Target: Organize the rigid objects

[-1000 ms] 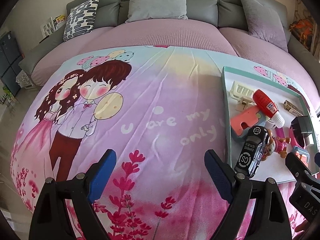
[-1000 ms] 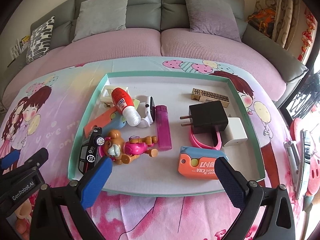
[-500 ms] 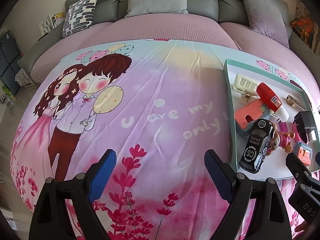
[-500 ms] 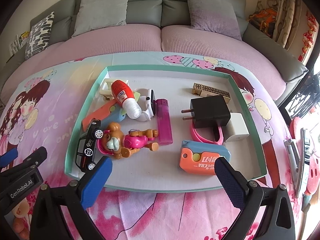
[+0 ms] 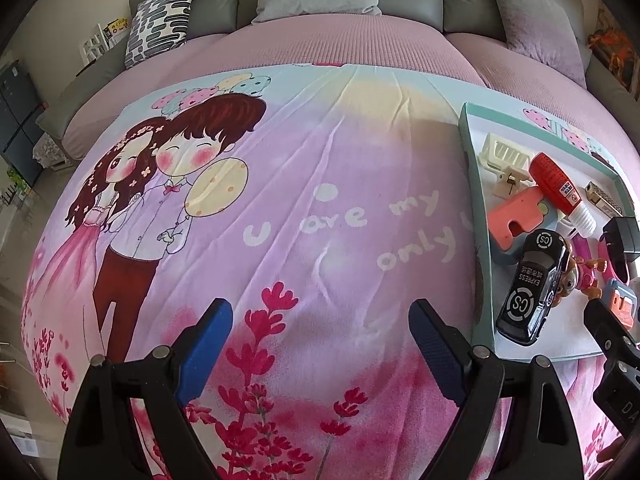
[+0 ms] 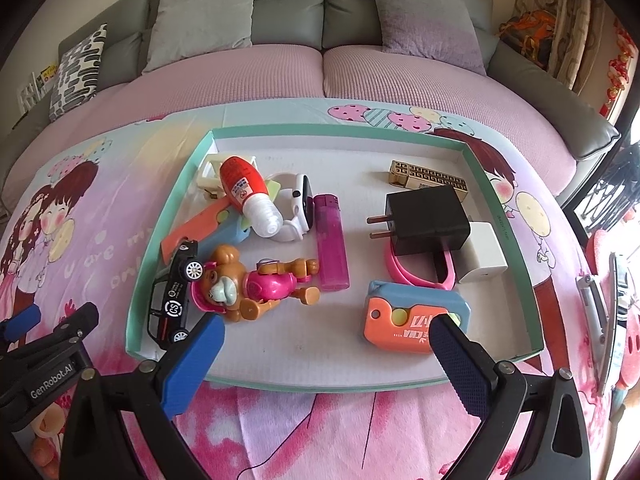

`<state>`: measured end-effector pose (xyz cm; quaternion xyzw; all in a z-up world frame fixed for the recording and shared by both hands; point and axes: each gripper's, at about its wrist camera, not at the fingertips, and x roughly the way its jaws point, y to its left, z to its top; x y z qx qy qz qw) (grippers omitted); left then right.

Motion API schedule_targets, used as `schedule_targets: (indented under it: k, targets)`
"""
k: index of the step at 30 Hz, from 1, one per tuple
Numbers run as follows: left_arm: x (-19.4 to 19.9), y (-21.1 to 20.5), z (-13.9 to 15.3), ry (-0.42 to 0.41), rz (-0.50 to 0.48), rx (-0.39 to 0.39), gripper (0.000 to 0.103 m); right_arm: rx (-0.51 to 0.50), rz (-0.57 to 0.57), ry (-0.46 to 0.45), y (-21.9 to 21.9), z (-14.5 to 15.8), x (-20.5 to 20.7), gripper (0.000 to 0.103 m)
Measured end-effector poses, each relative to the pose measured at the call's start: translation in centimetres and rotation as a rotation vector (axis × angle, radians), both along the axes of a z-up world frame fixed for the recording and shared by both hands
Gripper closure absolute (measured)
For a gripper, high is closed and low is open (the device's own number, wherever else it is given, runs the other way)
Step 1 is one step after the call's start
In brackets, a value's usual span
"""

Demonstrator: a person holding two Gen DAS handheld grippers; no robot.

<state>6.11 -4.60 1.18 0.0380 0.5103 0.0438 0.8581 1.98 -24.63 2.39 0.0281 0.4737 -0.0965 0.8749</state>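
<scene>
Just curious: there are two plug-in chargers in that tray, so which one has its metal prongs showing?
The black charger: two prongs stick out of its left side. The white charger beside it shows none.

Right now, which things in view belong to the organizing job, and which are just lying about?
Belongs to the job:
- tray
- toy car
- dog figure
- glue bottle
- purple lighter
- black charger
- white adapter
- orange box cutter
- gold bar

Just lying about:
- printed cloth
- sofa cushions
- patterned pillow
</scene>
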Motion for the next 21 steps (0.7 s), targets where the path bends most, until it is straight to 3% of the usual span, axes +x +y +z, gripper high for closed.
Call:
schedule_targets:
  k: [21]
  targets:
    - [0.08,-0.24,-0.11,0.003,-0.002,0.015,0.013,0.008,-0.004,0.010,-0.18,-0.49,0.06,0.000]
